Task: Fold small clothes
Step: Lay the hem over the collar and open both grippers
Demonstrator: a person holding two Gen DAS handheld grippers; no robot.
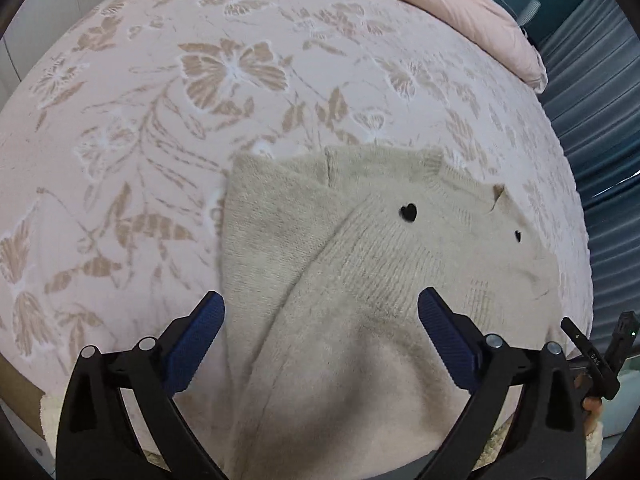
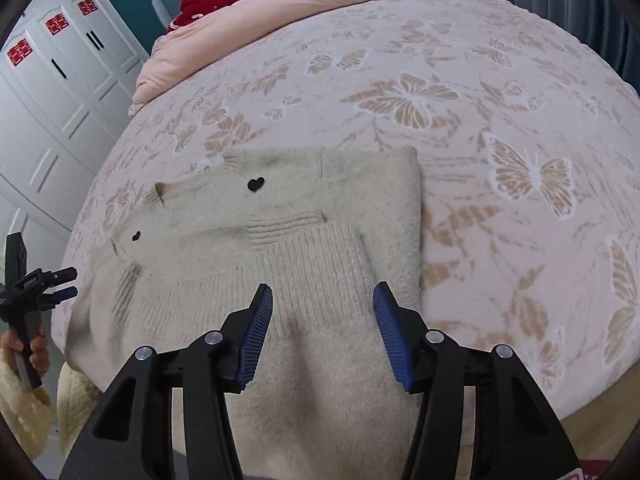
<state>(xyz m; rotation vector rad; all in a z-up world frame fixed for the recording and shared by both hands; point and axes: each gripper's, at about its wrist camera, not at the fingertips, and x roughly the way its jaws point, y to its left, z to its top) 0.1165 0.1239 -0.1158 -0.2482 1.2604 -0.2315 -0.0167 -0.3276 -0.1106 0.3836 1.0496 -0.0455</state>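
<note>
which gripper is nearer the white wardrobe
Left, it seems. In the right wrist view the left gripper sits off to the side of the sweater, toward the wardrobe; the right gripper hangs over the sweater, further from it.

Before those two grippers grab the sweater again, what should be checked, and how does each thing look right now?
1. Left gripper open, nothing pinched: ok.
2. Right gripper open, nothing pinched: ok.
3. Sweater lies on the bed, sides folded in: ok.
4. Near hem hangs over the bed edge, not flat: not ok.
5. Bedspread beyond the sweater free for folding: ok.
6. Layers underneath smooth: cannot tell.
</note>
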